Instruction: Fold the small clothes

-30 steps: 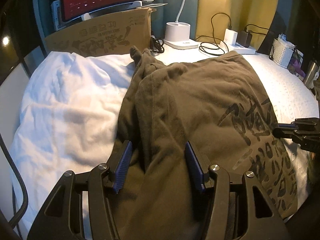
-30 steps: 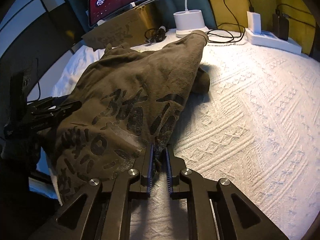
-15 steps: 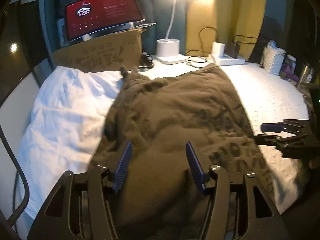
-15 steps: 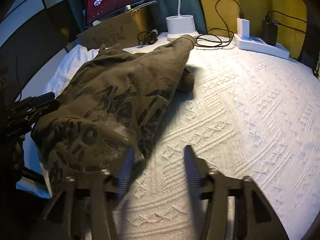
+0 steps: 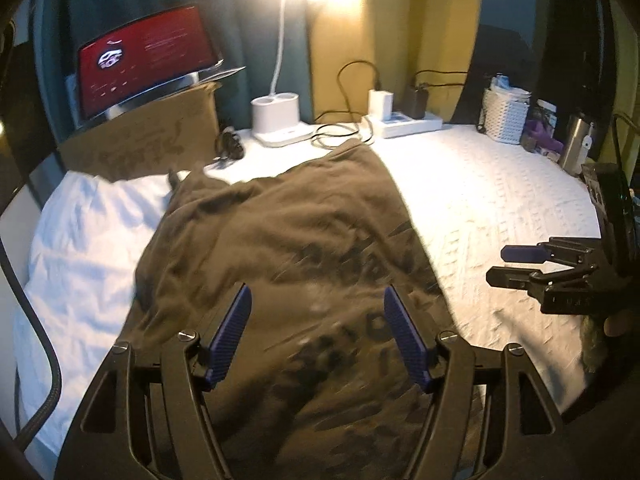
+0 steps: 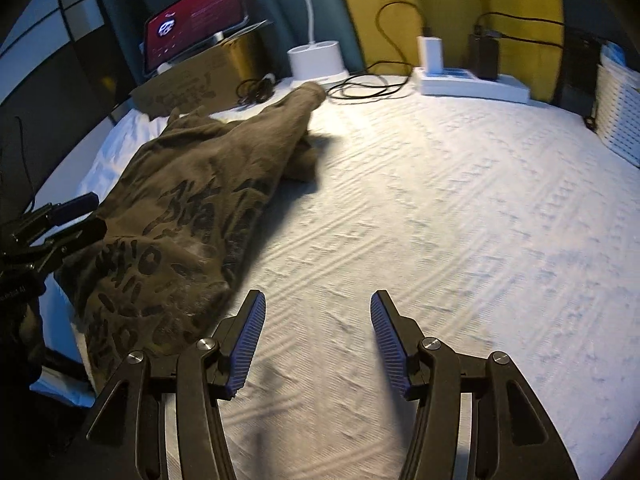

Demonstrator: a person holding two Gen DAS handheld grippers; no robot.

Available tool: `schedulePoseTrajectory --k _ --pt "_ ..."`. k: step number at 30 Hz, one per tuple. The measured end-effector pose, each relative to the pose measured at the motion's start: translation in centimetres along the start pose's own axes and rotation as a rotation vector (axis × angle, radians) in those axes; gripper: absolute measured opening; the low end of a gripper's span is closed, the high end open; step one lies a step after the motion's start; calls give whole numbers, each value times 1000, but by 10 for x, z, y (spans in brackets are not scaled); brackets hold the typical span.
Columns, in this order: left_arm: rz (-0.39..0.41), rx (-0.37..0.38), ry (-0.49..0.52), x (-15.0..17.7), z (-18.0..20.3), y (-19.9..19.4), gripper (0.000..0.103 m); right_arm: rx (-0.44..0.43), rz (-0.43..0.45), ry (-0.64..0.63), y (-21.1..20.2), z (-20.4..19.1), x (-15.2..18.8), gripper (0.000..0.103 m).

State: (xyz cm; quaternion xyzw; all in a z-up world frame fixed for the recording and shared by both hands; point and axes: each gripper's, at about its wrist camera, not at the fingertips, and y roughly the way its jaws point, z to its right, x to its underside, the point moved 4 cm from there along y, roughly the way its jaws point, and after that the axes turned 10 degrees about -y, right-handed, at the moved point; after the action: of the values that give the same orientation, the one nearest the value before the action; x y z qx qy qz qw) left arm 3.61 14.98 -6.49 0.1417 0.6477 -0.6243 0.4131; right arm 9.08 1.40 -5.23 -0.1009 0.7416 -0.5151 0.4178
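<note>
An olive-brown garment with black printed characters lies folded lengthwise on the white bed cover; in the right wrist view the garment runs along the left side. My left gripper hovers over the garment's near end, its jaws opening, with no cloth pressed between the blue pads. My right gripper stands open above bare bed cover, just right of the garment's near corner. Each gripper shows in the other's view: the right gripper at the right edge, the left gripper at the left edge.
At the back stand a cardboard box with a red-lit screen, a white lamp base, a power strip with chargers and cables, and a white basket. A white pillow lies left of the garment.
Both grippers let go of the garment and drew back and up. The right gripper went from shut on the cloth's edge to open. The garment settled flatter on the bed.
</note>
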Motion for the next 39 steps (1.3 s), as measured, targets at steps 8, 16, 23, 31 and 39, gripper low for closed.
schedulePoseTrajectory --k 8,16,23,31,39 --pt "42 29 68 -10 34 -1 71 75 19 26 -25 29 15 57" --pt "126 84 49 -24 63 -10 79 172 58 32 -67 58 20 57" --pt "203 125 38 -43 86 -30 80 284 102 44 -114 73 14 57" --pt "261 160 -61 -60 88 -52 89 363 146 42 -154 79 6 58" --pt "351 137 -35 -74 101 -82 89 416 203 6 -190 75 -11 60"
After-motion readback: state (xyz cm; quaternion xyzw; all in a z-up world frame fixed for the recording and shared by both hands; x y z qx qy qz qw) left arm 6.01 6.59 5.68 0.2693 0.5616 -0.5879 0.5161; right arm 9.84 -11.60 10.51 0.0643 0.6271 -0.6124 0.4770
